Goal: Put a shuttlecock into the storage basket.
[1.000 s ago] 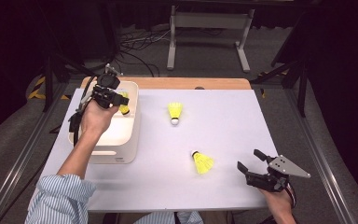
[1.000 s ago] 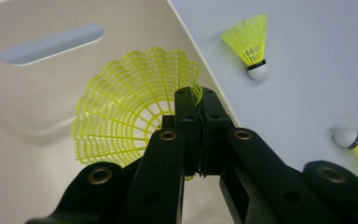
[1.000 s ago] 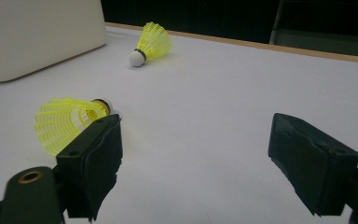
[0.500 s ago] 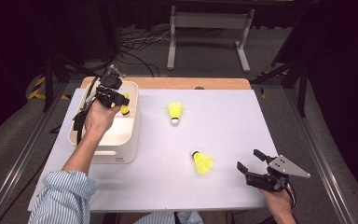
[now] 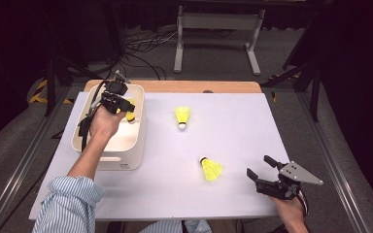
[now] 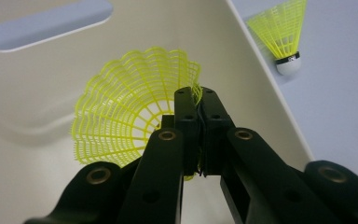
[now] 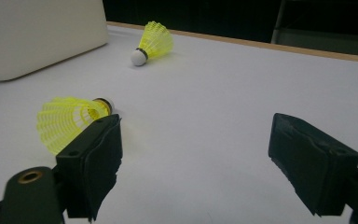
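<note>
Fingers of left gripper (image 6: 198,116) pinching skirt edge of yellow shuttlecock (image 6: 121,121), holding it inside white bin (image 5: 136,141). Right gripper (image 5: 267,175) resting on bench (image 5: 233,141), fingers gaping wide, gripping nothing; second shuttlecock (image 7: 67,119) lying just beside left-hand finger.

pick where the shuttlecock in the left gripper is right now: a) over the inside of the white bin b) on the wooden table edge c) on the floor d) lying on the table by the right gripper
a: the left gripper has its fingers pinched on the skirt of the held shuttlecock, with the white bin walls all around it.
</note>
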Demonstrator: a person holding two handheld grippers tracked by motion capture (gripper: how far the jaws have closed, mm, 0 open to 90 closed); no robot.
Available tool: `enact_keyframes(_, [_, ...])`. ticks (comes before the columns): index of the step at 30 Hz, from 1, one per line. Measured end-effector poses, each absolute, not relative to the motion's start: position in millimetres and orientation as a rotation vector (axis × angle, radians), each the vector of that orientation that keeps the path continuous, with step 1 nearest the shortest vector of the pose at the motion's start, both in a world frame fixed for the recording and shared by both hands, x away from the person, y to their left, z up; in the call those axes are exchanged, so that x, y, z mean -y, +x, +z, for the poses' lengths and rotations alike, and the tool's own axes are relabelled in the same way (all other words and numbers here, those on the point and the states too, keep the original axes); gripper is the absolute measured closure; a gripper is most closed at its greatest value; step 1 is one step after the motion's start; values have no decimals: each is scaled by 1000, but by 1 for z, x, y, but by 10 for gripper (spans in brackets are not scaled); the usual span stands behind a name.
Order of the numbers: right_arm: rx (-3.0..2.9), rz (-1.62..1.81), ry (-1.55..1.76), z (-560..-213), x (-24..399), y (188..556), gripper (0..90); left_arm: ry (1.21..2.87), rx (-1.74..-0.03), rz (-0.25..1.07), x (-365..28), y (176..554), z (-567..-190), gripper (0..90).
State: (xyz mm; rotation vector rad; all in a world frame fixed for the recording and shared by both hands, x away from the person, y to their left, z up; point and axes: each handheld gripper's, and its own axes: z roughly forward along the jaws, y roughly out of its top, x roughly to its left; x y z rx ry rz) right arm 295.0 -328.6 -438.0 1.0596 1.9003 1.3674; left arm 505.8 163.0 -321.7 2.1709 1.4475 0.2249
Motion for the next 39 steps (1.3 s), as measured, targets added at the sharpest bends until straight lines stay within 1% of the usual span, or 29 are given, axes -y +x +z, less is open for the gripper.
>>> enact_keyframes(39, [-1909,1365,1061,-439,328,296,180,2243,-1544,144,-166,520,-350,859])
